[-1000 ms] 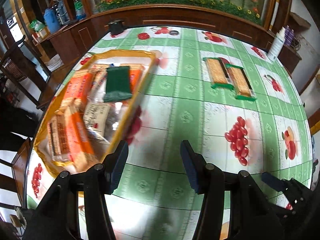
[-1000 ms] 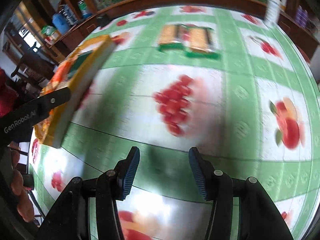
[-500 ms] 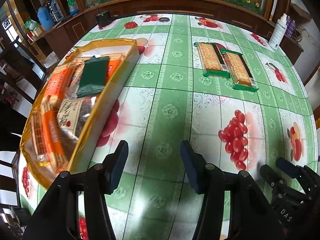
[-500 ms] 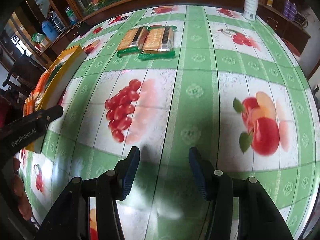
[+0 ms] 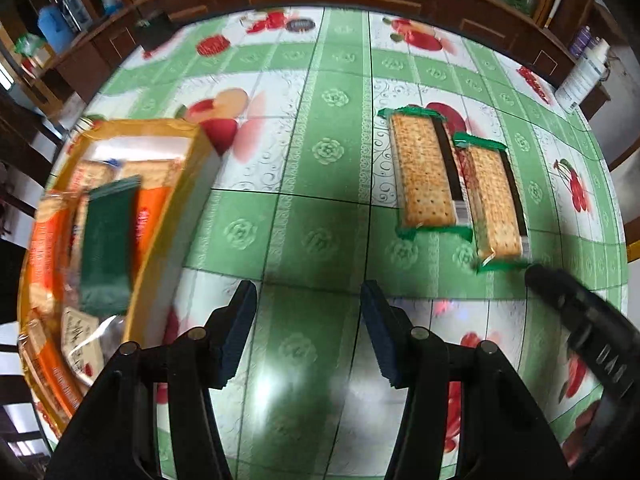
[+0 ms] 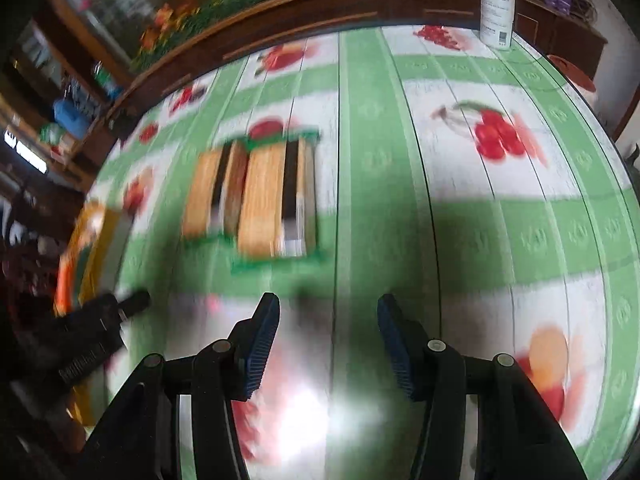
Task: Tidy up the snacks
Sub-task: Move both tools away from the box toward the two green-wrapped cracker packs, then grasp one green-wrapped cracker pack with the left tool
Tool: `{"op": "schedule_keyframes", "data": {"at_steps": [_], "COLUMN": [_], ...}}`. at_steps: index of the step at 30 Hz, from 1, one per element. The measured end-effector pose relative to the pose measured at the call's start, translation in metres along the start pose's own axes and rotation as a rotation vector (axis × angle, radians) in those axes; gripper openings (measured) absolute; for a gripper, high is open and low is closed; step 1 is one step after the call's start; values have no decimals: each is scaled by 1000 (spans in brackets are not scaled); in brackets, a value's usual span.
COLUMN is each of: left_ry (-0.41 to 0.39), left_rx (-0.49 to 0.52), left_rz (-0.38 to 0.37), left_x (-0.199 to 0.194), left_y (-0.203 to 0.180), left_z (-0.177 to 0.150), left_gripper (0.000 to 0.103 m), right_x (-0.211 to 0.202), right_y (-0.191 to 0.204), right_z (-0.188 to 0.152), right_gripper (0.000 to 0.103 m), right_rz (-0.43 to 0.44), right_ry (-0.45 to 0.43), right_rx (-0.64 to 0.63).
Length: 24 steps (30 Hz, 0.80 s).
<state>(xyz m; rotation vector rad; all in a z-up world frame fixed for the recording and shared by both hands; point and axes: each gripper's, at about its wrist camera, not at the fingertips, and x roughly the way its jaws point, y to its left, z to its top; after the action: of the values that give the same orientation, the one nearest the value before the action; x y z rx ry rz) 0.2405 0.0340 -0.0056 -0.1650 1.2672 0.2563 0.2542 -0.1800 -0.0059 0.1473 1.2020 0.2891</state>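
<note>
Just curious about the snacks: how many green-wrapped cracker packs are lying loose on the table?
2: one green-edged clear cracker pack lies on the fruit-print tablecloth, the other right beside it, edges apparently overlapping. More snacks fill the yellow box.

Two long clear-topped cracker packs with green crimped ends lie flat side by side, touching, on the table: the left pack [image 5: 424, 172] sits slightly farther away, the right pack [image 5: 496, 204] slightly nearer. Well apart to their left stands a yellow rectangular box [image 5: 168, 216] holding orange-wrapped biscuit packs [image 5: 44, 240] and a dark green packet [image 5: 106, 240] lying on top.
</note>
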Motion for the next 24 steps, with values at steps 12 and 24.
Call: {"op": "schedule_keyframes", "data": {"at_steps": [12, 24], "left_ry": [34, 45], "left_rx": [-61, -47], "left_rz": [-93, -130], "left_x": [6, 14], "left_y": [-10, -34], "left_z": [66, 82], "left_gripper": [52, 52], "right_x": [41, 52], "right_y": [33, 41], "right_z": [60, 59], "right_gripper": [50, 49], "right_rz": [7, -128], "right_ry": [31, 70], "right_rx": [-43, -156]}}
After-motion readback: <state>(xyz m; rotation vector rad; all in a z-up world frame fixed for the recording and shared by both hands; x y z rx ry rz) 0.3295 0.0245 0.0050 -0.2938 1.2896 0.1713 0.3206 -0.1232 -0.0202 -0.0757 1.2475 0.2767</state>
